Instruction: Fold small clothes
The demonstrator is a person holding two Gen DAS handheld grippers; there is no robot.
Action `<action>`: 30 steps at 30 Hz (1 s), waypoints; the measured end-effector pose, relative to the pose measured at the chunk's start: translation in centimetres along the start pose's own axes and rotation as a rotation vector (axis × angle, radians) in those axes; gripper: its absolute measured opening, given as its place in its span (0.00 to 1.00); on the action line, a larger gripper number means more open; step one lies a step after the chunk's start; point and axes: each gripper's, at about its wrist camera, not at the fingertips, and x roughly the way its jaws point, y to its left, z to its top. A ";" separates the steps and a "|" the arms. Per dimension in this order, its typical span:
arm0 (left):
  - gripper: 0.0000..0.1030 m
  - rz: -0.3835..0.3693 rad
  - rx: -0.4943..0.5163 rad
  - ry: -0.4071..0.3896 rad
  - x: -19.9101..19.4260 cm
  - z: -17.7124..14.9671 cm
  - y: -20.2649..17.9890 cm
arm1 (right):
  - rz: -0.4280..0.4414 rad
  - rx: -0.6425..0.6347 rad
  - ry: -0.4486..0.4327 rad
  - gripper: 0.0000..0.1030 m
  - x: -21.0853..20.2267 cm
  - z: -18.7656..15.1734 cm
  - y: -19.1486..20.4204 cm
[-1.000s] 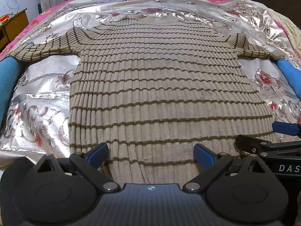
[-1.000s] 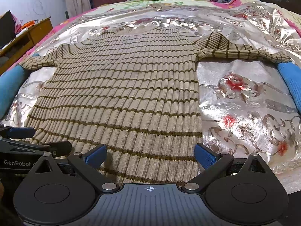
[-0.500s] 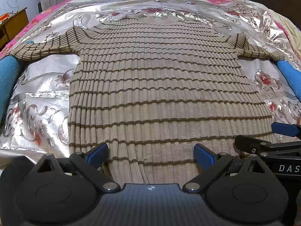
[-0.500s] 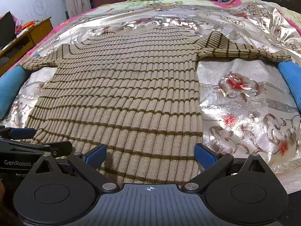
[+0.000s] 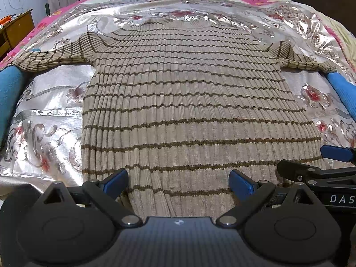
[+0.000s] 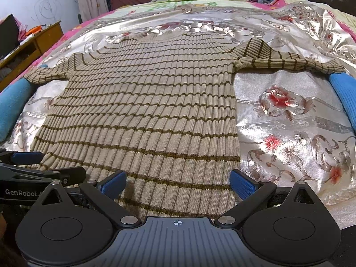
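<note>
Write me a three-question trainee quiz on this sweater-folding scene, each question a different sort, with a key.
1. True or false: the striped sweater lies spread flat on the silver floral bedcover with both sleeves stretched out sideways.
2. Multiple choice: the left gripper is (A) shut on the hem, (B) open at the sweater's near hem, (C) lifting a sleeve.
3. Fill in: in the right wrist view, the right gripper sits near the sweater's ____ lower corner.

Key
1. True.
2. B; its fingers stand wide apart with knit fabric showing between them.
3. Right; the sweater's side edge runs down near the gripper's right finger, with bare bedcover beyond.
</note>
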 end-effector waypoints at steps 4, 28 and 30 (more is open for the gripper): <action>0.98 0.001 0.001 -0.002 0.0 0.0 0.0 | 0.001 0.001 -0.001 0.98 0.0 0.0 -0.1; 0.98 0.007 0.008 -0.002 0.0 0.1 0.0 | -0.005 -0.004 -0.002 0.98 -0.1 0.1 -0.1; 0.98 0.006 0.007 -0.004 -0.1 0.1 0.1 | -0.004 -0.004 -0.004 0.98 -0.2 0.1 -0.1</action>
